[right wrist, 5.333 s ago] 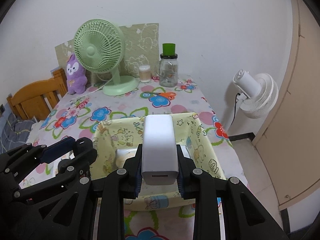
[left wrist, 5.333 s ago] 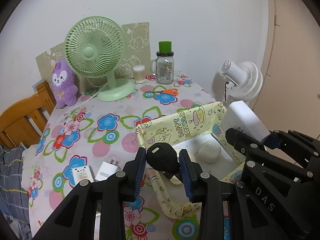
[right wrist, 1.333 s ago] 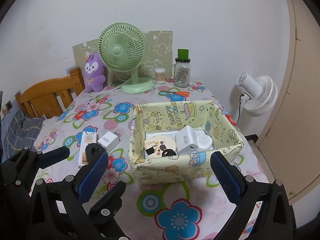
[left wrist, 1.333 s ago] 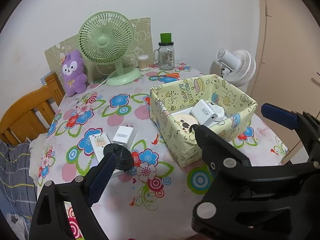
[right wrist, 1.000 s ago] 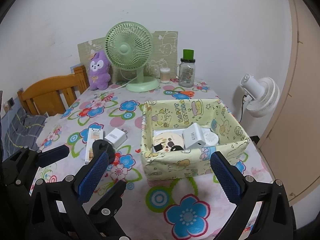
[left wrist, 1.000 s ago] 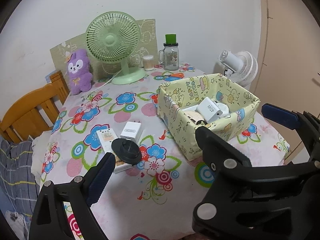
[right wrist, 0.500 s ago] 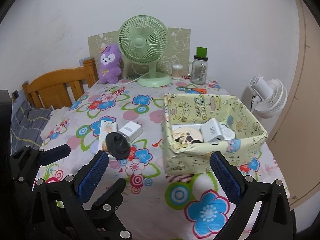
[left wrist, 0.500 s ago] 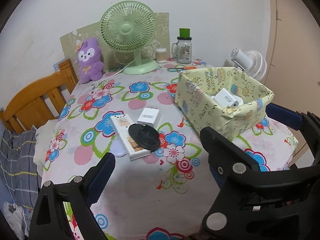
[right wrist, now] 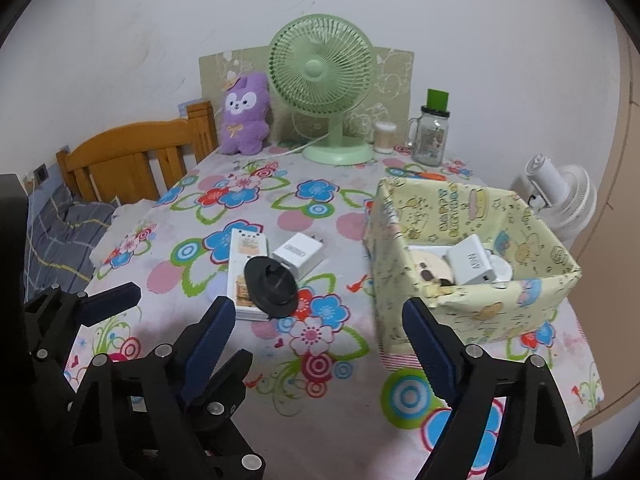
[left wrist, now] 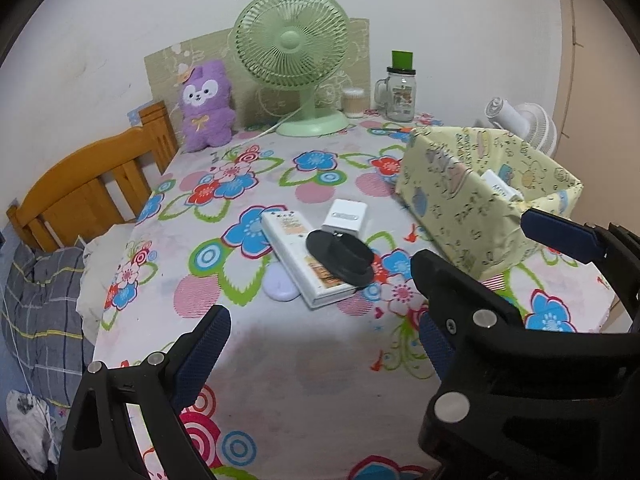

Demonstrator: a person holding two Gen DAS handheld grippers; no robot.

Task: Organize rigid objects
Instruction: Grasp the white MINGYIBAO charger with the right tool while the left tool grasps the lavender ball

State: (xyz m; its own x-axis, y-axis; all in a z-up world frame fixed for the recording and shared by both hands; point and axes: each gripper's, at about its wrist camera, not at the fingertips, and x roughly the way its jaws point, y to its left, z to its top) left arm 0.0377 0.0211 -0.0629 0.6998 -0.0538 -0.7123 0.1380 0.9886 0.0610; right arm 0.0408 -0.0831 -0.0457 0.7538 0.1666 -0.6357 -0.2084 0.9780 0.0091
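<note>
**Here, both grippers are hovering over the loose items beside the box**

Now the left hand-held gripper (left wrist: 322, 342) is hanging above the table (left wrist: 280, 360) with its jaws standing wide apart and nothing between them. The right hand-held gripper (right wrist: 316, 330) is also hanging over the flowered cloth; its jaws have just been closing a little, yet they are standing well apart and gripping nothing.

Ahead of both, a small cluster is lying near the middle of the table. A black round stand (right wrist: 272, 282) is resting on the near end of a long white remote-like box (right wrist: 244, 264), and a white charger (right wrist: 298, 256) is lying just beside them, its prongs pointing away. A pale lilac disc (left wrist: 280, 286) is peeking out from under the long box.

To the right, a yellow cartoon-print box (right wrist: 468, 316) is sitting on the table, holding a white power adapter (right wrist: 472, 260), a round patterned disc (right wrist: 430, 268) and other white pieces.

At the far edge a green fan (right wrist: 324, 80), a purple plush toy (right wrist: 244, 114) and a glass jar with a green lid (right wrist: 432, 136) are standing against the wall. A white fan (right wrist: 560, 196) is standing beyond the table's right side, and a wooden headboard (right wrist: 136, 160) is showing on the left.
</note>
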